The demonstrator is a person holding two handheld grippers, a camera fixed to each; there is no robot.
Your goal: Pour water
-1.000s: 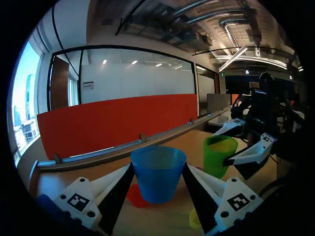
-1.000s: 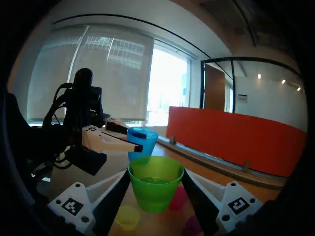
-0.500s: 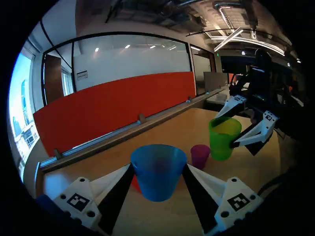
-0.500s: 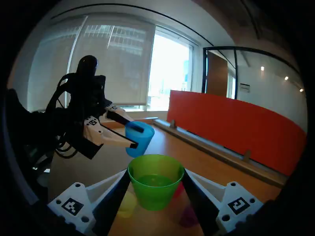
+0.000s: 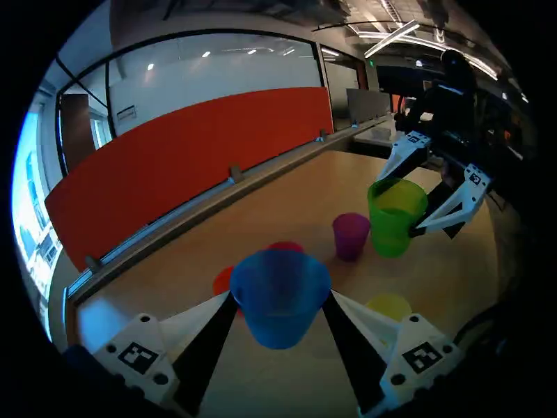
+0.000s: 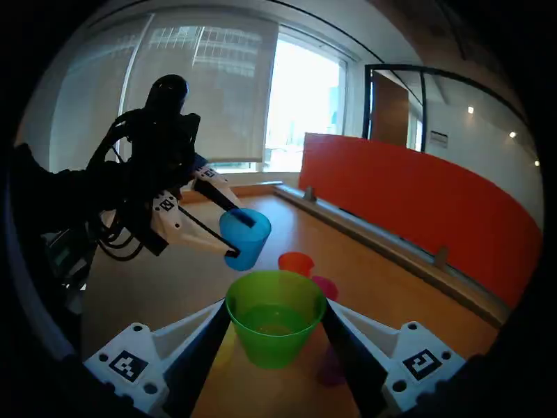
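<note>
My left gripper (image 5: 280,313) is shut on a blue cup (image 5: 280,296), held upright above the wooden table (image 5: 306,188). In the right gripper view the same blue cup (image 6: 244,237) hangs at centre left, tilted slightly, clamped in the left gripper (image 6: 233,235). My right gripper (image 6: 276,327) is shut on a green cup (image 6: 276,324) with a little water at its bottom. From the left gripper view, the green cup (image 5: 395,214) hangs at the right in the right gripper (image 5: 411,209). The two cups are apart.
On the table stand small cups: a purple one (image 5: 350,235), a red one (image 5: 224,280) and a yellow one (image 5: 388,305); an orange cup (image 6: 295,263) and a pink cup (image 6: 324,286) stand past the green one. An orange partition (image 5: 181,160) lines the table's far edge.
Both cameras have tipped downward, showing more tabletop and the small cups. The blue cup and the green cup have moved a little farther apart and lower.
</note>
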